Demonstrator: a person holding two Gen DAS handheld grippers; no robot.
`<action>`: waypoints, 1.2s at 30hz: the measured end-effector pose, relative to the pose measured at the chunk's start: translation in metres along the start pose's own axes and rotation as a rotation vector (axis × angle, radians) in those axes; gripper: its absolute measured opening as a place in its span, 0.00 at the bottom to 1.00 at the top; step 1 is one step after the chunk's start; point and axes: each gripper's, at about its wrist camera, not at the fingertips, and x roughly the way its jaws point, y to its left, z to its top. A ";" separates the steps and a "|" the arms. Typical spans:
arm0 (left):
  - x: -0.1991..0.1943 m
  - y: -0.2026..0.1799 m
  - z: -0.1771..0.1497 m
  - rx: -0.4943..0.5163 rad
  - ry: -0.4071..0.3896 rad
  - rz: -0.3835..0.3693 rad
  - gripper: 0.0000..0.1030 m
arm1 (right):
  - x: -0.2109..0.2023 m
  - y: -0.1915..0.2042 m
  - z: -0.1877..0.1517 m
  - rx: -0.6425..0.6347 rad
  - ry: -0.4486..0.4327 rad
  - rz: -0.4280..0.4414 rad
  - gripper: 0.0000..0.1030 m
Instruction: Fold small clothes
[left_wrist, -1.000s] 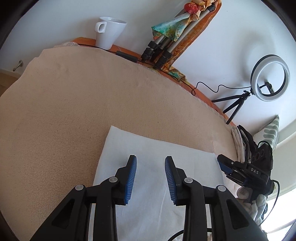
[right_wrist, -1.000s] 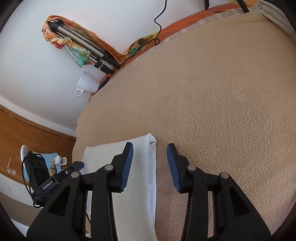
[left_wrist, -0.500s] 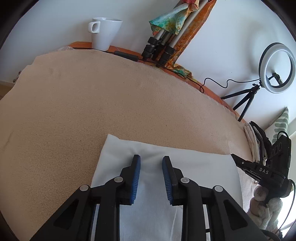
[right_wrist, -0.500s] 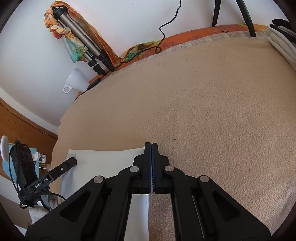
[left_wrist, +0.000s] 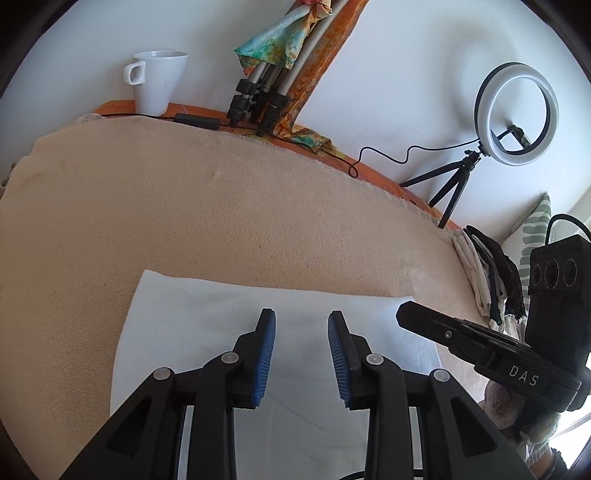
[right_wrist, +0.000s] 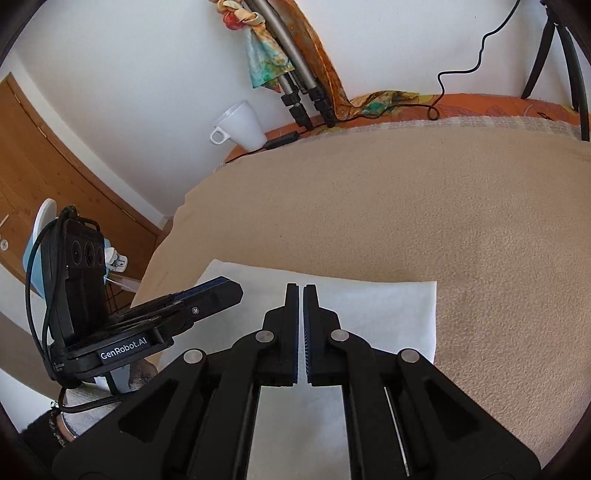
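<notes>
A white folded cloth (left_wrist: 207, 310) lies flat on the beige blanket (left_wrist: 184, 206); it also shows in the right wrist view (right_wrist: 388, 314). My left gripper (left_wrist: 301, 325) is open and empty, its blue pads above the cloth's middle. My right gripper (right_wrist: 300, 295) is shut, its jaws pressed together over the cloth near its far edge; I cannot tell whether cloth is pinched between them. In the left wrist view the right gripper (left_wrist: 410, 314) reaches in over the cloth's right corner. In the right wrist view the left gripper (right_wrist: 225, 288) reaches in from the left.
A white mug (left_wrist: 159, 81), a folded tripod with a colourful scarf (left_wrist: 269, 74) and a cable stand along the back edge. A ring light on a small tripod (left_wrist: 517, 114) stands at the back right. A pile of folded clothes (left_wrist: 487, 273) lies at the right edge.
The right gripper shut from open and moved left over the cloth. The left gripper narrowed, then opened again, staying over the cloth's middle.
</notes>
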 end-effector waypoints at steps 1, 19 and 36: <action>0.003 0.000 -0.001 0.005 0.008 0.007 0.28 | 0.006 0.002 -0.002 -0.011 0.013 -0.011 0.04; -0.045 0.038 -0.002 0.012 -0.065 0.148 0.37 | -0.033 -0.054 -0.023 0.122 0.003 -0.172 0.36; -0.059 0.110 -0.040 -0.337 0.085 -0.075 0.61 | -0.058 -0.109 -0.085 0.375 0.072 0.138 0.37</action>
